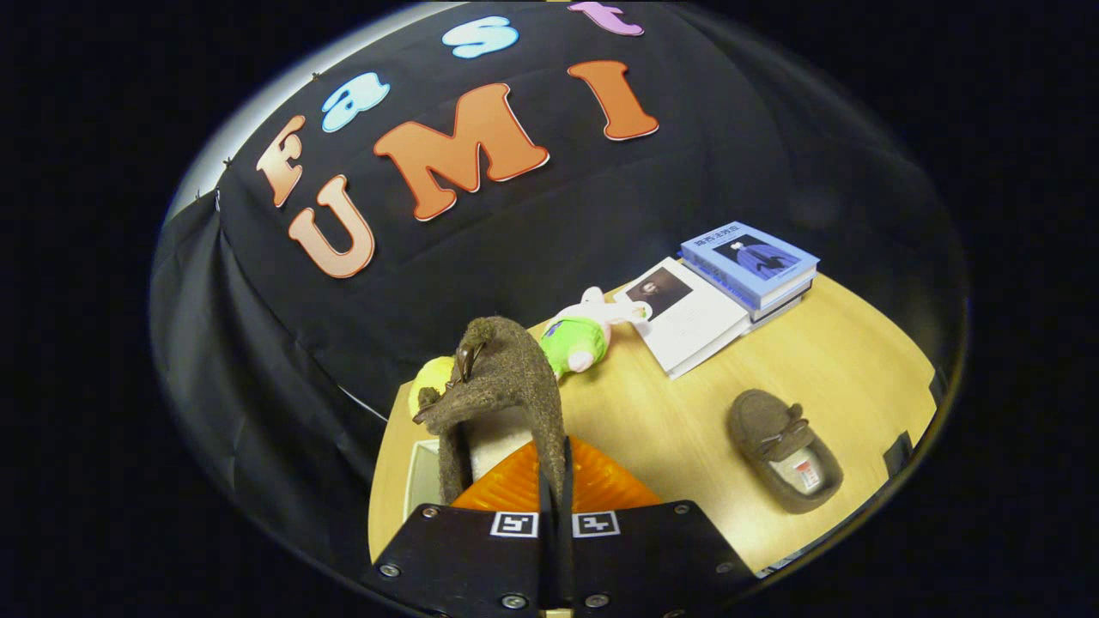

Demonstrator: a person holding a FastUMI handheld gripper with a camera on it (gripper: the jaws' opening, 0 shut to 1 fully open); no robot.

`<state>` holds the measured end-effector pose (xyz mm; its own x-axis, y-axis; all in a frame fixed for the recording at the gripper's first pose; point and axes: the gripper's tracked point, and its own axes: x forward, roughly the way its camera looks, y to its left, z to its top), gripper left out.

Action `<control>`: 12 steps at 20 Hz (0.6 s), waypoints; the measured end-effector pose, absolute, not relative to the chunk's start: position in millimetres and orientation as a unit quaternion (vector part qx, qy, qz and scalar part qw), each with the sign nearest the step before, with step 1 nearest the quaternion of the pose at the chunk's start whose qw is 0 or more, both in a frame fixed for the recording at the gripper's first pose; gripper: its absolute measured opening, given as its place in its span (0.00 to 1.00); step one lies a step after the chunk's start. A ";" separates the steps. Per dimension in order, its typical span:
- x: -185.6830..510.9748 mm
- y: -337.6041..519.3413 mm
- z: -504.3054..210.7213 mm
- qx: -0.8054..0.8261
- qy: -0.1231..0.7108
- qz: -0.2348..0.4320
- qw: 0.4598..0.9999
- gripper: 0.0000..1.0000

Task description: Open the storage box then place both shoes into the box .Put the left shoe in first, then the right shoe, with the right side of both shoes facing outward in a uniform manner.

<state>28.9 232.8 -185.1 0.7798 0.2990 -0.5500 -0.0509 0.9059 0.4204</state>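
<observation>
Gripper view
Gripper (554, 481): fingers pressed together on the side wall of a brown shoe (502, 386) — held up, toe pointing away.
Other shoe (786, 451): flat on the table (859, 360), well apart.
Box (422, 476): below the held shoe.
Beyond: stuffed toy (579, 339), books (725, 292).

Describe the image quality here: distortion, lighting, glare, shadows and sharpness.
Gripper view: strong fisheye bending, so the table edge curves; light is even and warm, shadows soft and no harsh glare; the held shoe, pinched by the gripper with jaws closed on its side wall, looks slightly soft, while the second shoe and books stay fairly sharp.
</observation>
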 end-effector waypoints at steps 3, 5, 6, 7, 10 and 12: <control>22.2 261.7 -191.2 0.189 0.327 0.107 0.920 0.00; 13.3 282.5 -199.9 0.194 0.339 0.113 0.914 0.00; 9.3 291.4 -203.7 0.195 0.342 0.112 0.912 0.00; 4.9 298.5 -210.1 0.191 0.348 0.110 0.911 0.00; -8.4 320.7 -233.1 0.173 0.373 0.112 0.905 0.00; -16.1 331.1 -246.5 0.167 0.388 0.111 0.900 0.00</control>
